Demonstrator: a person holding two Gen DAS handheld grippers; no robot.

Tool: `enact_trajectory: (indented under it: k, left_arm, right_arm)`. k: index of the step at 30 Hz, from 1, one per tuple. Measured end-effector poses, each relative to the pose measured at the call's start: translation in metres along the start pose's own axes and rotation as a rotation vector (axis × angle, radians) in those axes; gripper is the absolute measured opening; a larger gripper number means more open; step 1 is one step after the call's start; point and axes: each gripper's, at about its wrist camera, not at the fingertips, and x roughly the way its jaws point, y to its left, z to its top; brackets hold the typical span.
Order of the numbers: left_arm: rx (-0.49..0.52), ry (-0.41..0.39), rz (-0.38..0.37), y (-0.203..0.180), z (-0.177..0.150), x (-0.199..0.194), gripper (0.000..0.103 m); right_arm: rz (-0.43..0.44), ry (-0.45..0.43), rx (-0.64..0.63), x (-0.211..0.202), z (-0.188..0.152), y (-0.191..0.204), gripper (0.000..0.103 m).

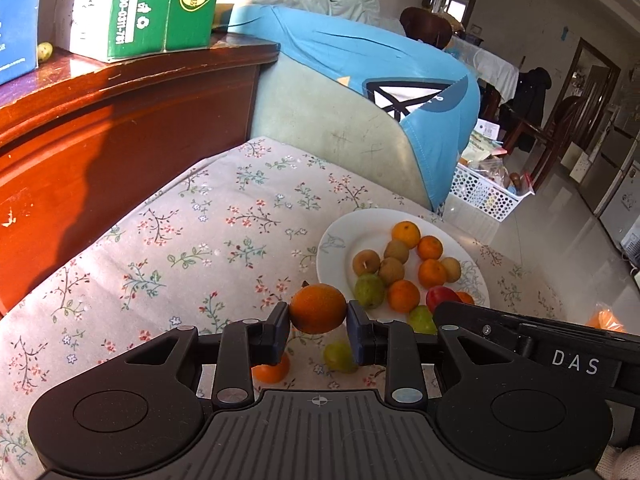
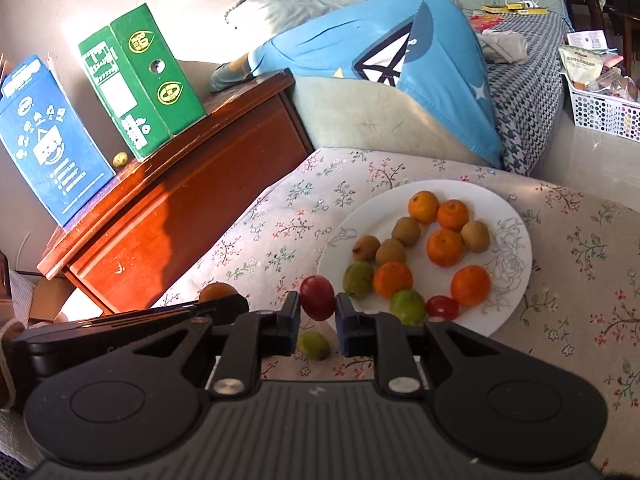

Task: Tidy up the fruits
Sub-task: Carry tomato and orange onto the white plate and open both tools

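Observation:
My left gripper (image 1: 318, 316) is shut on an orange fruit (image 1: 317, 308), held above the floral cloth (image 1: 180, 240). My right gripper (image 2: 317, 304) is shut on a small red fruit (image 2: 317, 297), just left of the white plate (image 2: 508, 216). The plate holds several oranges, brown fruits, green fruits and a red one (image 2: 442, 307). A green fruit (image 2: 314, 345) lies loose on the cloth under the right gripper, and shows under the left one as well (image 1: 340, 356), beside a loose orange (image 1: 272, 370). The left gripper's body (image 2: 132, 320) and its orange (image 2: 217, 291) show at the left of the right wrist view.
A red-brown wooden cabinet (image 2: 180, 208) stands left of the cloth, carrying a green box (image 2: 140, 84), a blue box (image 2: 48, 132) and a small yellow-green fruit (image 2: 120, 159). A pale green seat back with a blue shirt (image 2: 380, 52) lies behind the plate. A white basket (image 2: 604, 108) sits far right.

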Motion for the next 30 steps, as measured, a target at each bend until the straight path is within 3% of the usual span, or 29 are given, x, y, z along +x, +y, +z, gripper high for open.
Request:
enact_trajectory:
  k: [10,20,30]
  left_arm:
    - [0.061,-0.028,-0.052,-0.028,0.037,0.033,0.028]
    - [0.082,0.035,-0.057,-0.035,0.050,0.085,0.028]
    - [0.057,0.080,-0.057,-0.032,0.053,0.112,0.028]
  right_arm:
    - [-0.060,0.028,0.011,0.009,0.030,-0.040,0.018]
    - [-0.094,0.074,0.078,0.031,0.032,-0.062,0.019]
    - [-0.115,0.081,0.119,0.041,0.033,-0.071,0.023]
